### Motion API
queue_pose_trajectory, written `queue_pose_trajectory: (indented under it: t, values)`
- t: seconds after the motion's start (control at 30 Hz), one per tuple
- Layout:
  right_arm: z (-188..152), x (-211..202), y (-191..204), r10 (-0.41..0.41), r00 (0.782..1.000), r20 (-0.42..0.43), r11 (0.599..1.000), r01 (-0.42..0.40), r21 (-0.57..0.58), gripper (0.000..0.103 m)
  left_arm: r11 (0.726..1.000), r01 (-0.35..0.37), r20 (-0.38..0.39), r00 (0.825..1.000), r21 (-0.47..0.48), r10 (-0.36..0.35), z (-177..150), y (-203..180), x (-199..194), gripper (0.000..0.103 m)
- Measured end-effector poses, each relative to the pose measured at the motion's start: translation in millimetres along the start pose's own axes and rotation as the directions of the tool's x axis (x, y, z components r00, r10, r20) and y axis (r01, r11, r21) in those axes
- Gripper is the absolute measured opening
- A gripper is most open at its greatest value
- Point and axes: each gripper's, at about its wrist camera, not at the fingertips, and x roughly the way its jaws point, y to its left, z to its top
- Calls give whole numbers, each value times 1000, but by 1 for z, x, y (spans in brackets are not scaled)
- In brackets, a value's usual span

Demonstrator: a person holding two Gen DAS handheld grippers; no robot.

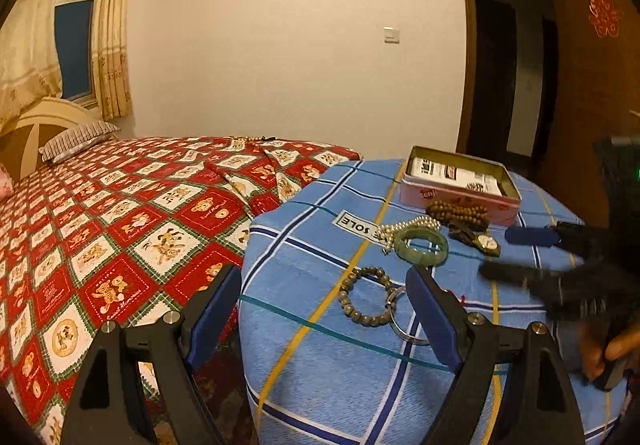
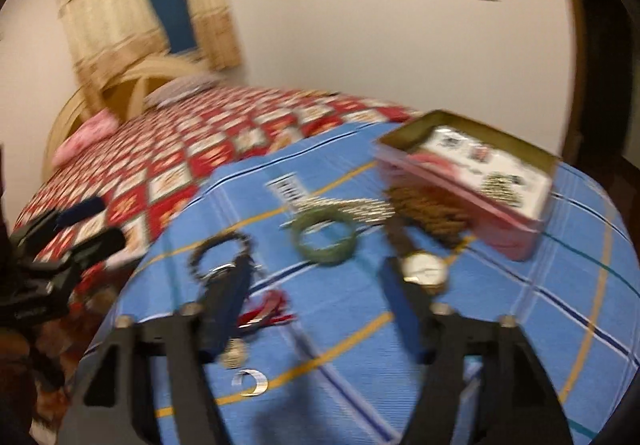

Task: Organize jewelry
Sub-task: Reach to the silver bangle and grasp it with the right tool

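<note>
Wristwatch (image 2: 424,269) flat, strap toward pink tin (image 2: 516,229) (open) — right gripper (image 2: 316,281) spread

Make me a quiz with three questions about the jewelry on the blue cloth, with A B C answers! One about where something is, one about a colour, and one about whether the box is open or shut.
1. Where does the wooden bead string lie?
A. Inside the tin
B. On the cloth, right against the tin's front wall
C. On the bed

2. What colour is the smooth bangle?
A. Green
B. Red
C. Black

3. What state is the pink tin in?
A. Shut with a lid
B. Upside down
C. Open, no lid on it

Answers:
1. B, the brown beads sit on the blue plaid cloth at the foot of the tin.
2. A, the left wrist view shows it pale green beside the wristwatch.
3. C, you can see down past its rim to the printed card inside.
</note>
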Motion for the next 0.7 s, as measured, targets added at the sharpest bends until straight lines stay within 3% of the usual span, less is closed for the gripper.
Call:
queue_pose_trajectory:
  t: [0.03,0.1,0.37,0.47,0.5,0.57,0.7]
  values:
    - [0,3,6,19,1000,-5,999,-19,-25,96,1000,-1,6,1000,-3,1,1,1,-1,84]
    - [2,12,20,54,998,-24,995,-56,-87,100,1000,-11,22,1000,-1,11,3,3,-5,84]
    - [5,72,54,55,973,-223,955,-117,-274,100,998,-56,41,997,-41,58,7,19,-13,88]
    - [0,87,61,13,961,-277,939,-107,-326,99,996,-71,43,996,-58,73,8,24,-14,89]
    - [-2,90,61,5,957,-290,938,-105,-331,96,996,-73,43,996,-56,76,8,24,-14,89]
    - [-1,86,54,56,955,-290,945,-145,-294,75,996,-71,40,996,-50,73,8,23,-14,89]
    - [1,81,40,82,961,-266,963,-145,-227,72,997,-50,21,998,-59,51,7,22,-9,89]
